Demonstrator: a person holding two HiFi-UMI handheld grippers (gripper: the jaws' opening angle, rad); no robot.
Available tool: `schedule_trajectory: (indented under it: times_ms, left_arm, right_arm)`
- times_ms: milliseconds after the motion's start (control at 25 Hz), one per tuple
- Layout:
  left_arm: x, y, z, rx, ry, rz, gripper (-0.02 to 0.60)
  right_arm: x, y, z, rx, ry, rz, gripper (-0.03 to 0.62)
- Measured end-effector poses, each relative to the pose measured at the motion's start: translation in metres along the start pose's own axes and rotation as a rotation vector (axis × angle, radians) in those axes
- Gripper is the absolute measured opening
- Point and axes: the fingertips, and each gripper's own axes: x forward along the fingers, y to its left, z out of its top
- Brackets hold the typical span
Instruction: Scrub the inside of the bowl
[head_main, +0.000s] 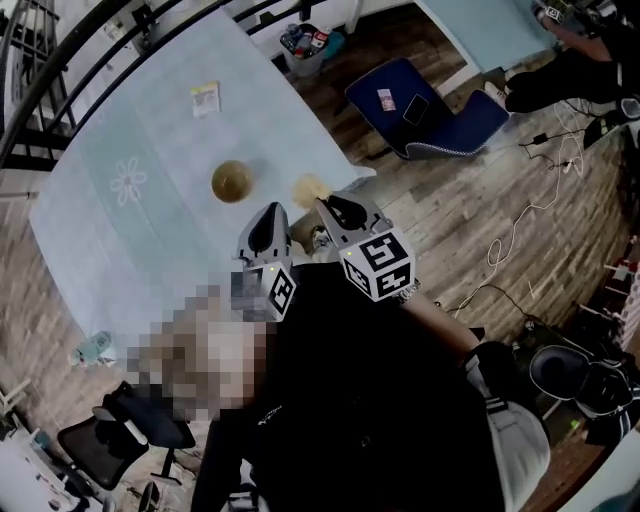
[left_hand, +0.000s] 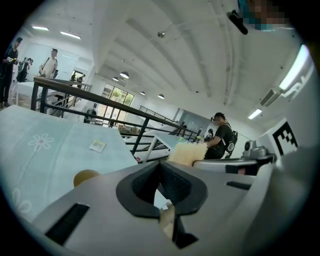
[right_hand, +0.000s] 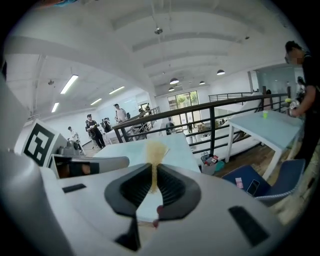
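A small round brown bowl stood right way up on the big light blue table, out in the open part of the top. Nothing was touching it.

The right tongs were pinching a thin, fuzzy yellow sponge. In the right gripper view the sponge stuck up from between the two black pads, squeezed flat there. It was held to the right of the bowl, over the near edge of the table, and did not touch the bowl.

The left tongs were pressed together with nothing in them. They were close beside the right tongs, pointing toward the table. The bowl lay ahead of them and a little to the left, apart from them. In the left gripper view the bowl peeked over the left side of the tongs.

A small yellow and white card lay flat on the table, farther away than the bowl.
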Motion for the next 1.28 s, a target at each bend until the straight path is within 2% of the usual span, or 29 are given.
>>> schedule_trajectory:
  times_ms: [200, 360, 600, 720, 880, 1280]
  left_arm:
    - [0.0, -0.051, 0.012, 0.101, -0.076, -0.086, 0.014]
    - [-0.015, -0.081, 0.033, 0.139, -0.162, -0.151, 0.014]
    - [-0.037, -0.106, 0.05, 0.216, -0.289, -0.161, 0.014]
    - [-0.039, -0.108, 0.041, 0.254, -0.287, -0.173, 0.014]
    - [-0.037, -0.106, 0.04, 0.248, -0.298, -0.174, 0.014]
    - [-0.031, -0.108, 0.036, 0.26, -0.278, -0.174, 0.014]
  right_arm:
    - [-0.033, -0.016, 0.016, 0.023, -0.126, -0.01, 0.038]
    - [-0.059, -0.016, 0.028, 0.016, -0.229, -0.013, 0.038]
    - [-0.086, -0.011, 0.051, -0.04, -0.382, -0.016, 0.038]
    - [-0.088, -0.004, 0.054, -0.041, -0.419, 0.021, 0.038]
    - [-0.085, 0.003, 0.052, -0.055, -0.423, 0.058, 0.038]
    - [-0.087, -0.009, 0.05, -0.036, -0.422, 0.02, 0.037]
